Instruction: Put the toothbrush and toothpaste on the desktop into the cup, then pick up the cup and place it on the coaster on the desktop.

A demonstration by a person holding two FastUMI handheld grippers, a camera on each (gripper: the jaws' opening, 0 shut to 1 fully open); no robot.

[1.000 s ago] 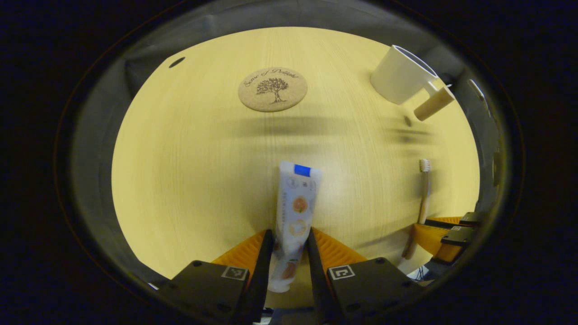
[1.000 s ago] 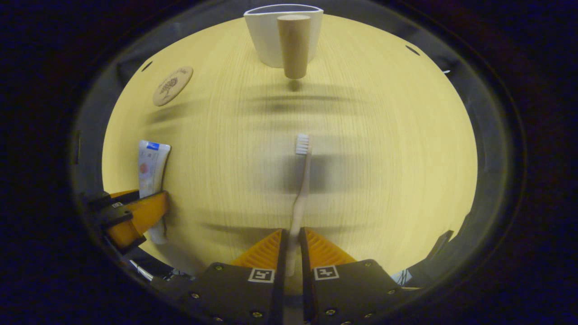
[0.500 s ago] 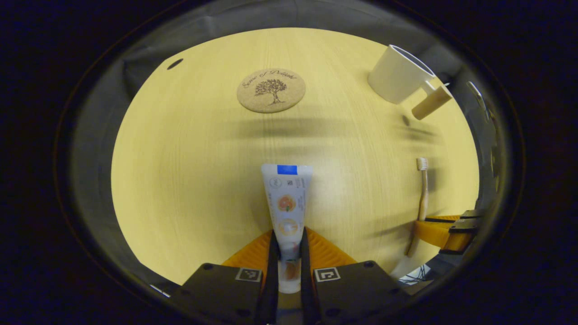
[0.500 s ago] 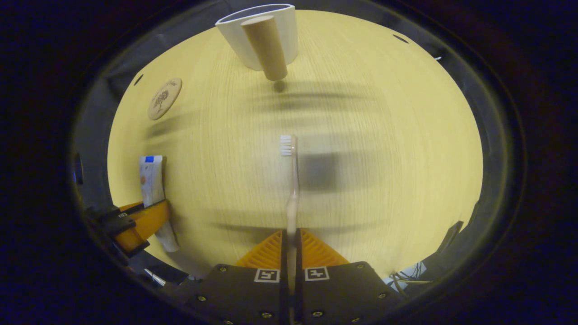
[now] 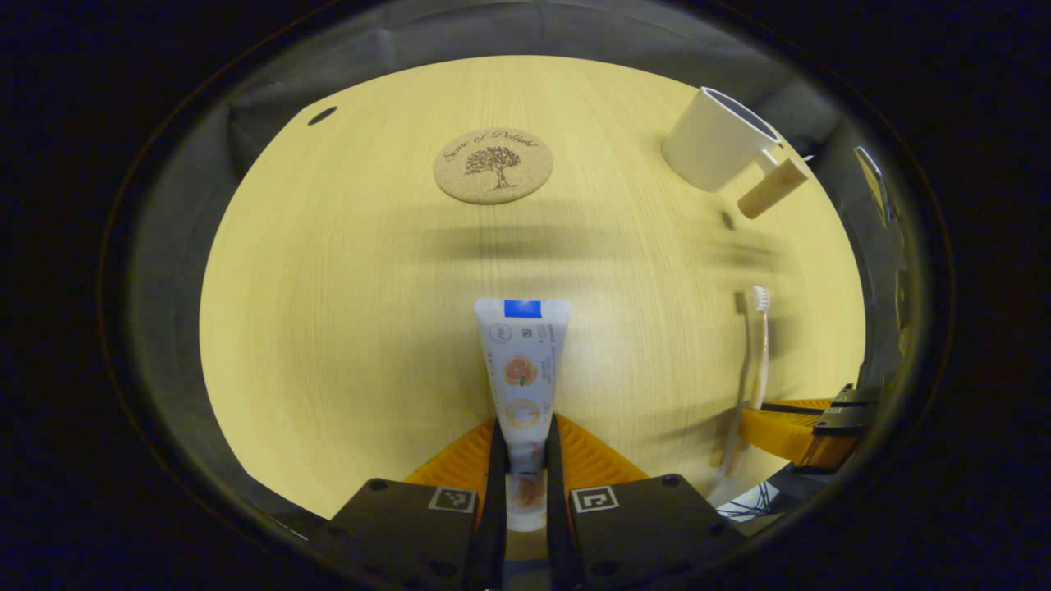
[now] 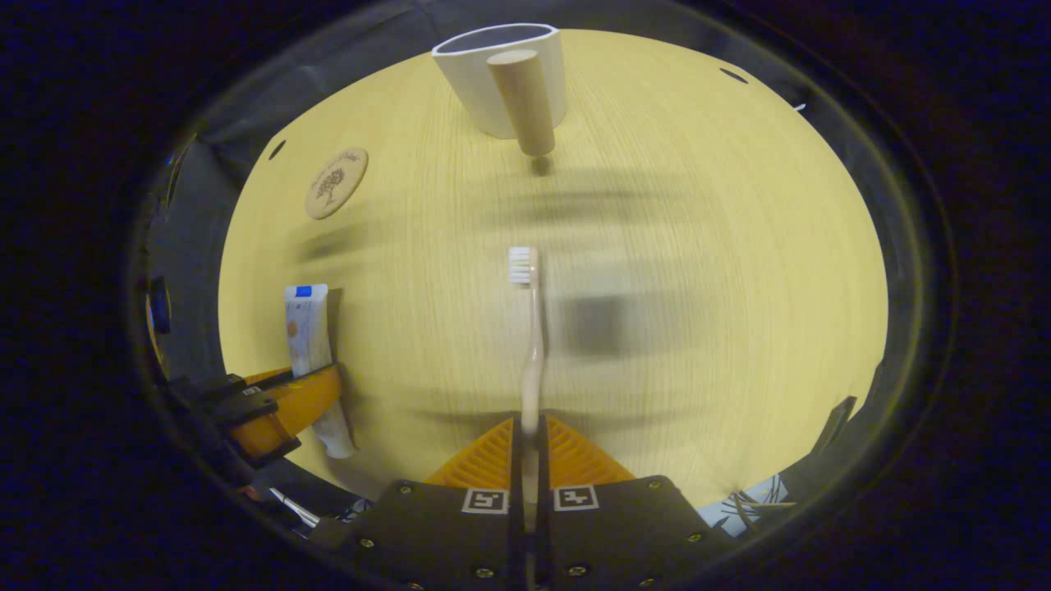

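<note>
Pale wood bench (image 5: 345,271) spreads across the left gripper view, where the left hand-held gripper (image 5: 521,439) is clamped on the toothpaste (image 5: 522,361); the coaster (image 5: 493,164) lies ahead and the cup (image 5: 716,141) far right. On the right gripper view, the right hand-held gripper (image 6: 530,435) pinches the toothbrush (image 6: 530,345), bristles toward the cup (image 6: 493,78), with the coaster (image 6: 336,182) off left.

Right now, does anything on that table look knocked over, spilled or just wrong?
Nothing stands out. The cup stands upright, the coaster lies flat, and each gripper holds its item: toothpaste in the left, toothbrush in the right.
</note>
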